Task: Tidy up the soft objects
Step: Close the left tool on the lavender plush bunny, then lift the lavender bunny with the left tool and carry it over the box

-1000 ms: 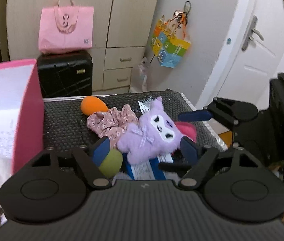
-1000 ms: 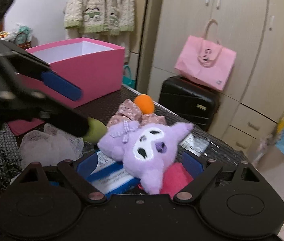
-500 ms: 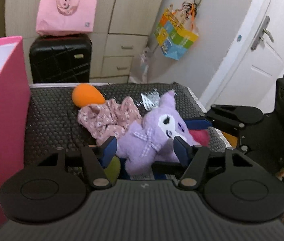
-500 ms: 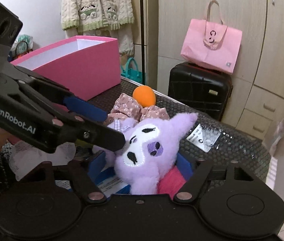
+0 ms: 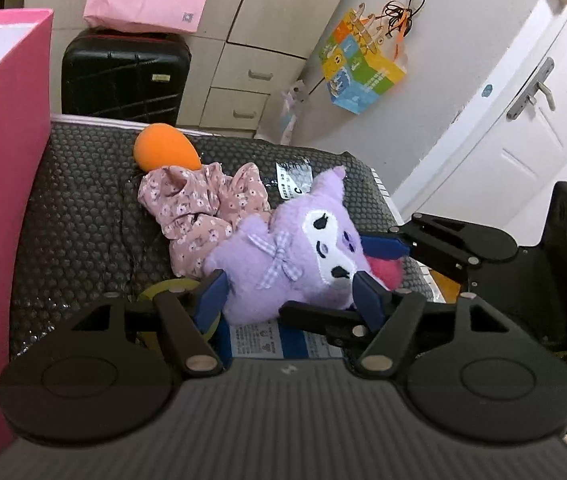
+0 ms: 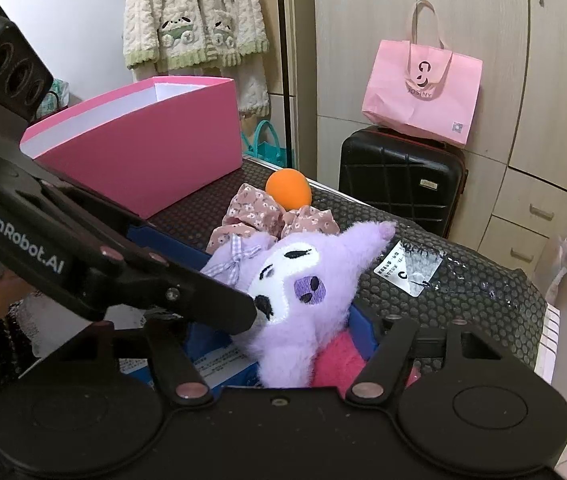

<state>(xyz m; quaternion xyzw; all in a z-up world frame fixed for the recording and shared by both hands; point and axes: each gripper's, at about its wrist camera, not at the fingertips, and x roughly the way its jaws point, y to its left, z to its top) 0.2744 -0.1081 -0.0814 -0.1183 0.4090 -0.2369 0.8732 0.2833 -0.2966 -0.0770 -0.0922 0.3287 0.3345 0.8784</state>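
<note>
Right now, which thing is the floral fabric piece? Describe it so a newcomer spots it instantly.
Find the big pink box on the dark bubbled mat. Beside it lies the crumpled floral fabric, between the orange ball and the purple plush. It alone is thin pink cloth with small white flowers.

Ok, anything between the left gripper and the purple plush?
Nothing visible: the purple plush already sits between the open left gripper fingers. The right gripper also straddles its head, crowding that side.
</note>
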